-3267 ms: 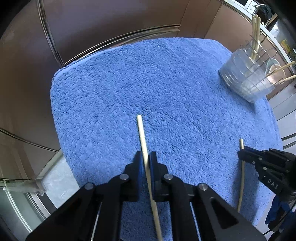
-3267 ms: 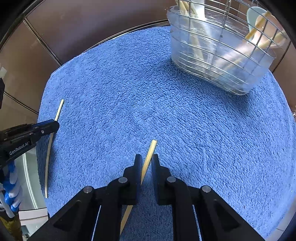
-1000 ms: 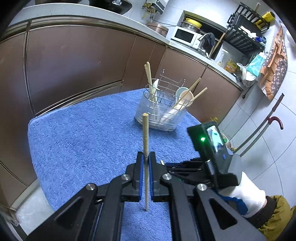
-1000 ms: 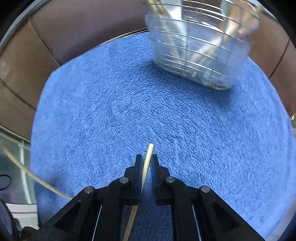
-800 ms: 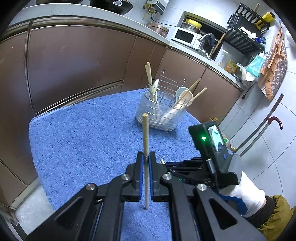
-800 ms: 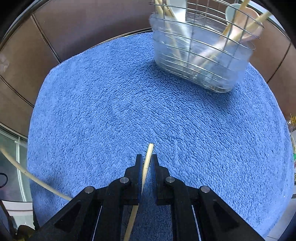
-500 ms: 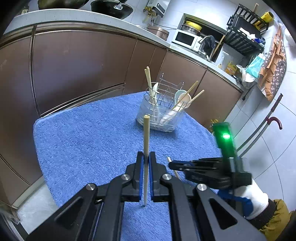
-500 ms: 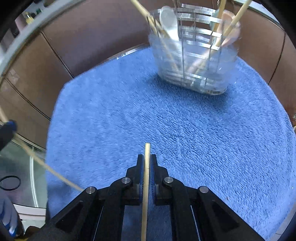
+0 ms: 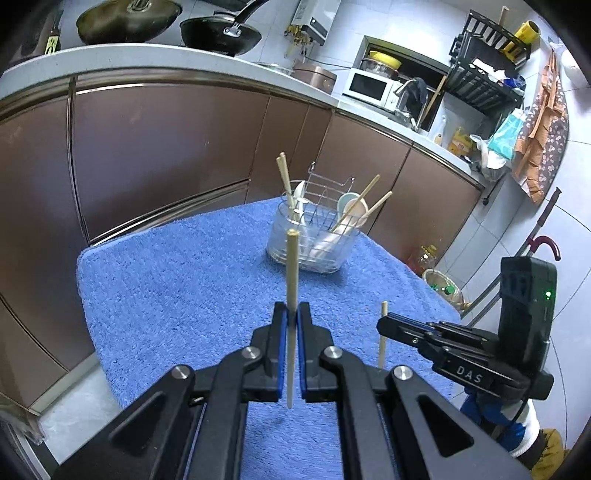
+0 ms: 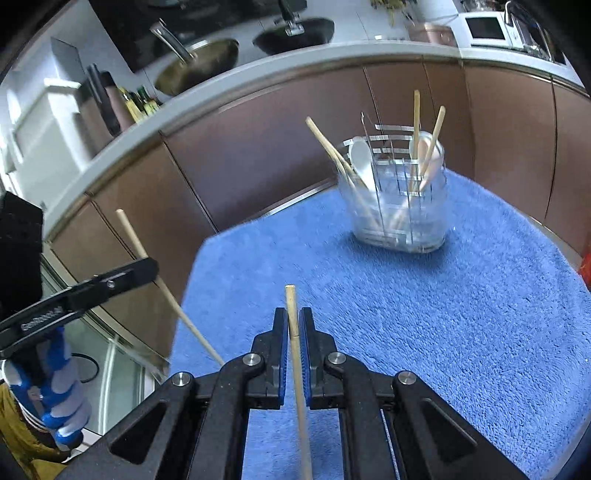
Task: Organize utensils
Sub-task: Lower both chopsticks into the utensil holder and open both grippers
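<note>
A blue terry towel (image 9: 192,288) covers the desk, which stands in front of brown cabinet doors (image 9: 159,147) under a pale kitchen counter (image 9: 147,59). On that counter, beyond the utensil holder, sit two dark pans (image 9: 221,31), a white microwave (image 9: 371,86) and a black dish rack (image 9: 484,79); the floor to the holder's right is pale tile. The clear utensil holder (image 9: 314,240) with a wire frame stands on the far part of the towel and already carries chopsticks and pale spoons.

The left gripper (image 9: 291,325) is closed with its fingers clamped on a wooden chopstick (image 9: 292,273), held upright, nearer than the holder. The right gripper (image 10: 293,332) is likewise clamped on a second chopstick (image 10: 295,354), also short of the holder and above the towel.

White letters "DAS" (image 9: 468,373) show on the side of the right gripper in the left view. The lettering on the left gripper's side is too blurred to read.
</note>
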